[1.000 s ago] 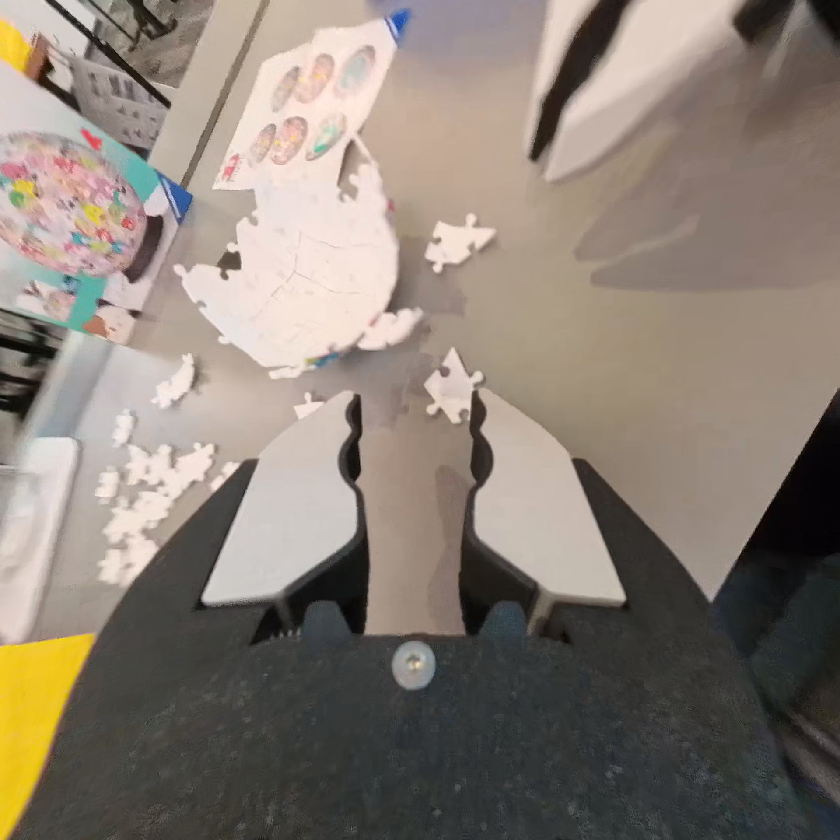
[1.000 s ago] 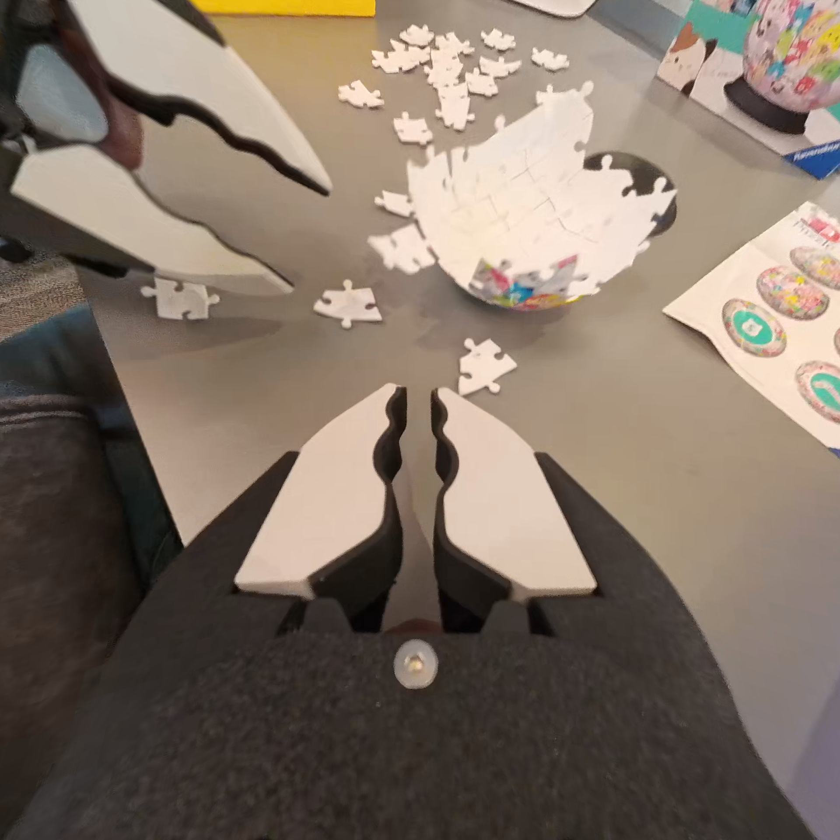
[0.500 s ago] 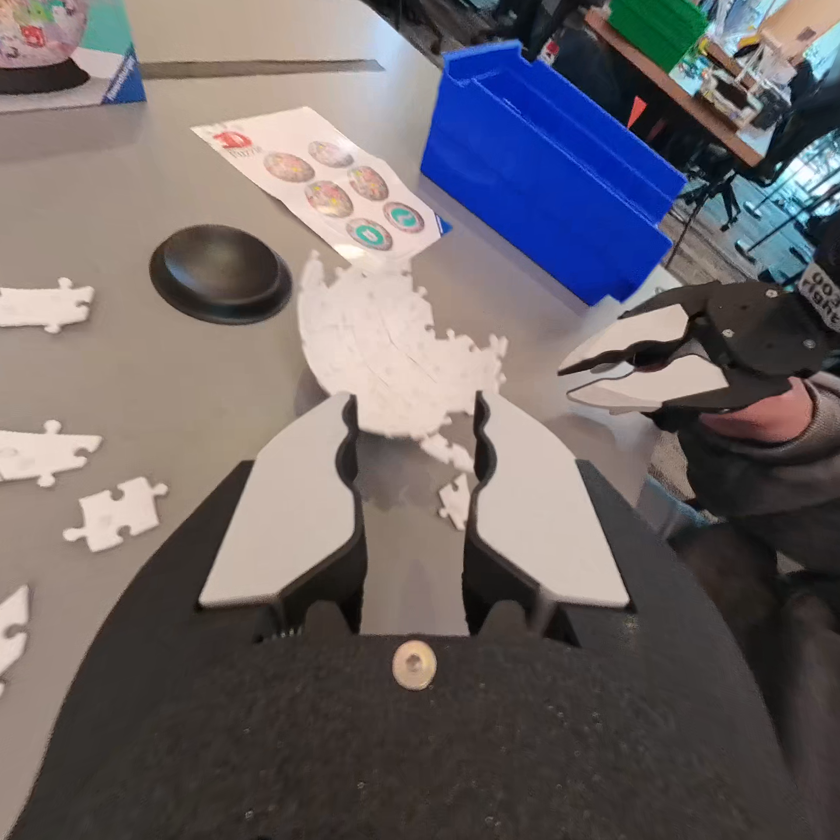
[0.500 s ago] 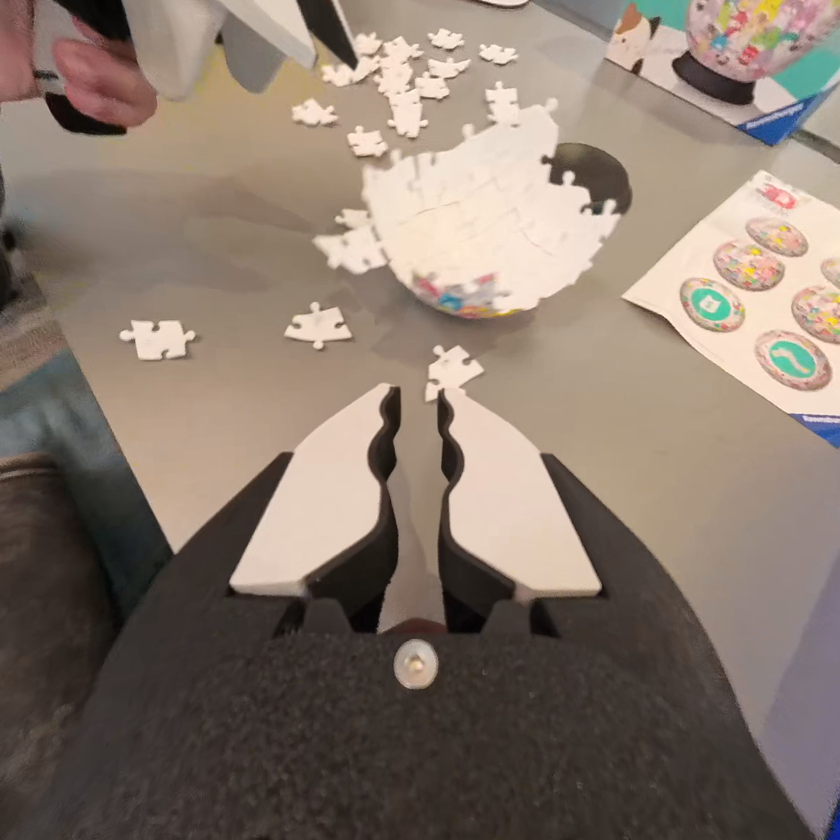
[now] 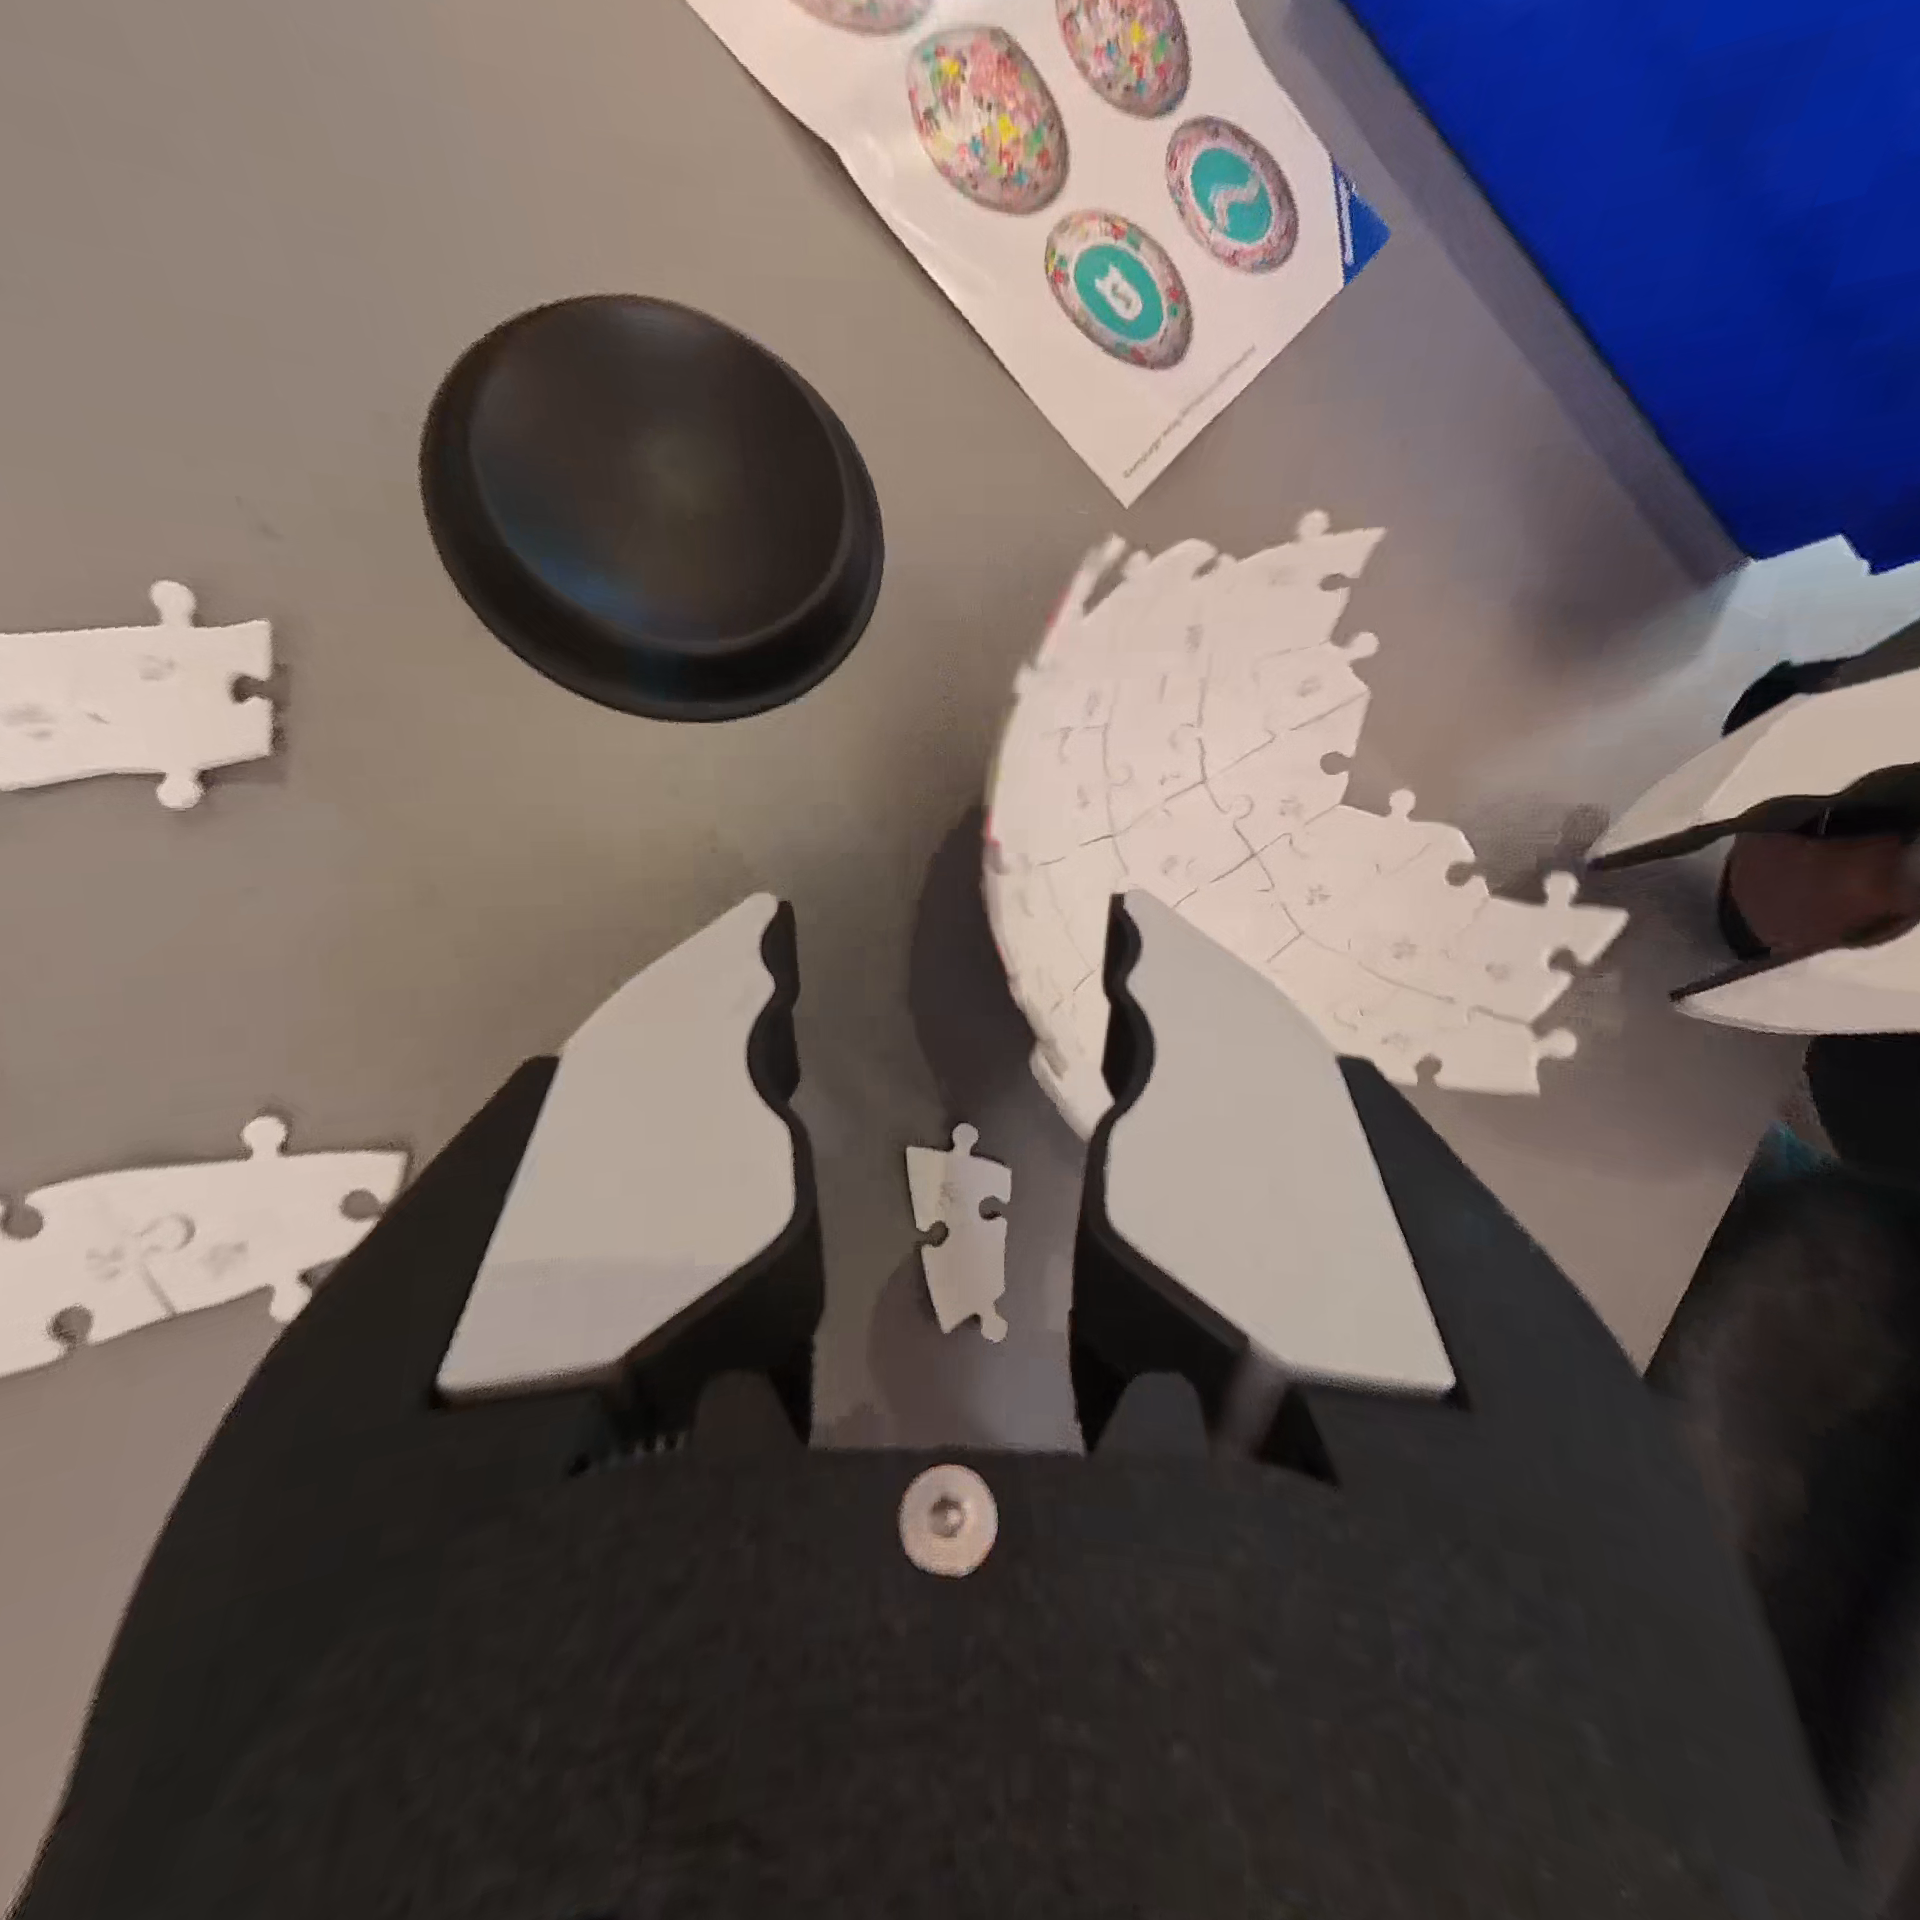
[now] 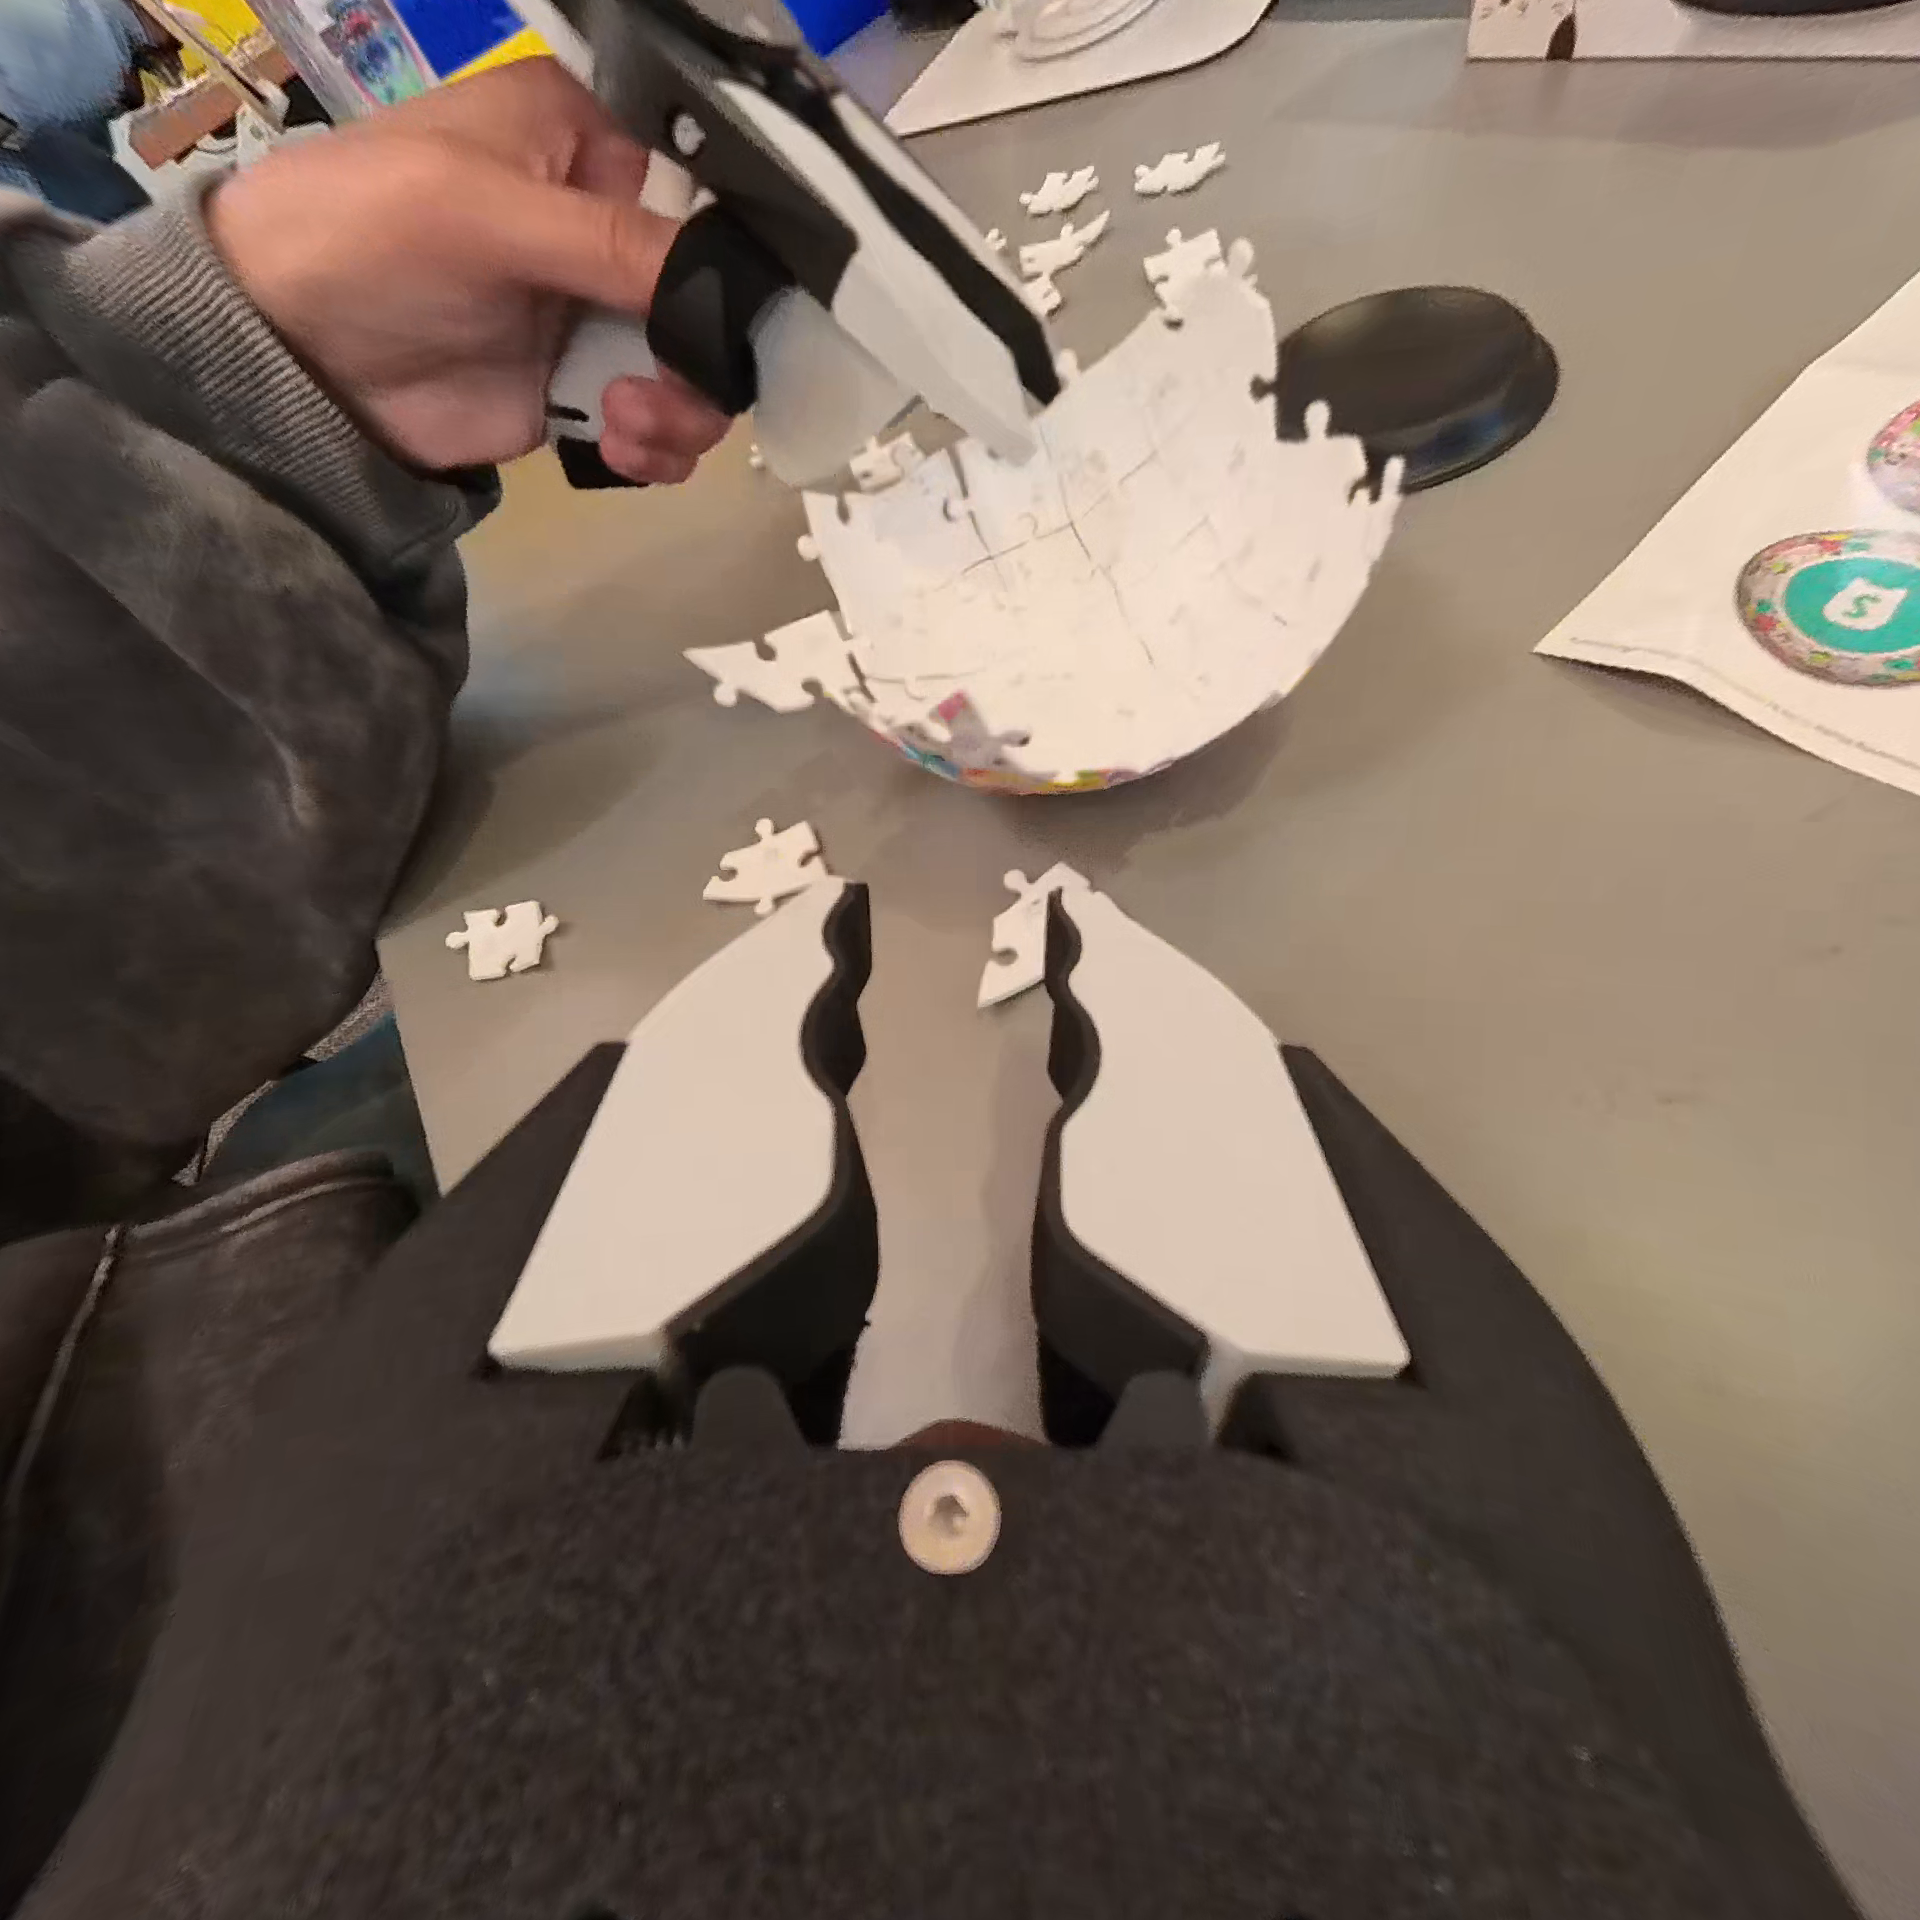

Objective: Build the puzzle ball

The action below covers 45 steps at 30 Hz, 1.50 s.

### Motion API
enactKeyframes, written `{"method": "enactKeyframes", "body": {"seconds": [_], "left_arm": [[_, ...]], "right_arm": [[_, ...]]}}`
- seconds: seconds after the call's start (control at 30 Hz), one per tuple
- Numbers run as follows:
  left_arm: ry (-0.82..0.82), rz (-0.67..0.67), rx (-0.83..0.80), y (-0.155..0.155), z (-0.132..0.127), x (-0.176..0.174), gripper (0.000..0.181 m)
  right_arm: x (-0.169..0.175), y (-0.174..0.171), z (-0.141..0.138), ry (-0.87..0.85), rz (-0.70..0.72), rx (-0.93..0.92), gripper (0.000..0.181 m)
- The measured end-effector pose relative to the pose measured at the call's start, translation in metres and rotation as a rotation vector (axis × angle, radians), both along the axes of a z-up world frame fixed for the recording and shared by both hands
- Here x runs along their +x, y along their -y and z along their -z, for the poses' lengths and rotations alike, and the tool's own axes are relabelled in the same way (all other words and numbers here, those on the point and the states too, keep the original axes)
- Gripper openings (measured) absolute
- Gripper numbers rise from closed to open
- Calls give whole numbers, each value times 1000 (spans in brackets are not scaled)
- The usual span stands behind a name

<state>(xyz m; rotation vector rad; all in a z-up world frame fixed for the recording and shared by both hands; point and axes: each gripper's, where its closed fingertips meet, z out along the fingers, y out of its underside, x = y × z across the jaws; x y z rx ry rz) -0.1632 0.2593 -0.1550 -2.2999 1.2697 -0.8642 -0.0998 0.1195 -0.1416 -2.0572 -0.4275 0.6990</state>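
The half-built puzzle ball (image 6: 1091,582) is a white bowl-shaped shell with a colourful outside, resting on the grey table (image 6: 1507,935). My left gripper (image 5: 948,914) is open above the shell (image 5: 1195,810). Its fingers stand on either side of the shell's near rim, and a loose piece (image 5: 961,1236) shows on the table between them. In the right wrist view the left gripper (image 6: 1023,416) points down onto the rim. My right gripper (image 6: 956,899) is open and empty, low over the table just short of the shell. A loose piece (image 6: 1023,935) lies by its right finger.
A black round stand (image 5: 649,504) sits beyond the shell. A printed leaflet (image 5: 1091,187) and a blue bin (image 5: 1714,208) lie to the right. Joined strips (image 5: 125,696) and loose pieces (image 6: 769,862) are scattered around. A person's hand and grey sleeve (image 6: 447,270) hold the left gripper. My right tips are roughly 6 cm from the loose piece (image 6: 1023,935).
My left gripper has swung across the table and come down over the shell's rim. My right gripper has moved closer to the shell and its jaws have widened.
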Motion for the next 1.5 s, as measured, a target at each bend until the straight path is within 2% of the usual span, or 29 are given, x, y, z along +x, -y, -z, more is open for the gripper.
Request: {"method": "enactKeyframes", "body": {"seconds": [0.13, 0.27, 0.4, 0.57, 0.73, 0.97, 1.17, 1.3, 1.5], "left_arm": [[-49, 62, -117, 0, 14, 6, 50], [-77, 136, -223, 3, 24, 11, 22], [-57, 161, -216, 3, 21, 14, 3], [-24, 166, -94, 6, 10, 12, 2], [14, 164, 129, 14, 0, 9, 2], [151, 120, 376, 15, -22, 17, 2], [271, 55, 413, -2, -26, 22, 2], [281, 40, 440, -11, -22, 19, 2], [275, 30, 448, -10, -12, 12, 2]], "right_arm": [[-5, -2, 2, -12, -21, -10, 32], [-7, -6, 5, 22, -40, -6, 32], [-4, -12, 11, 75, -43, -7, 32], [6, -16, 11, 84, -25, 2, 32], [15, -15, 0, 101, 9, 48, 31], [2, -3, -11, 213, 5, 125, 31], [-36, 8, -5, 346, -72, 138, 24], [-69, -1, 4, 397, -109, 95, 22], [-74, -28, 12, 490, -46, 2, 8]]}}
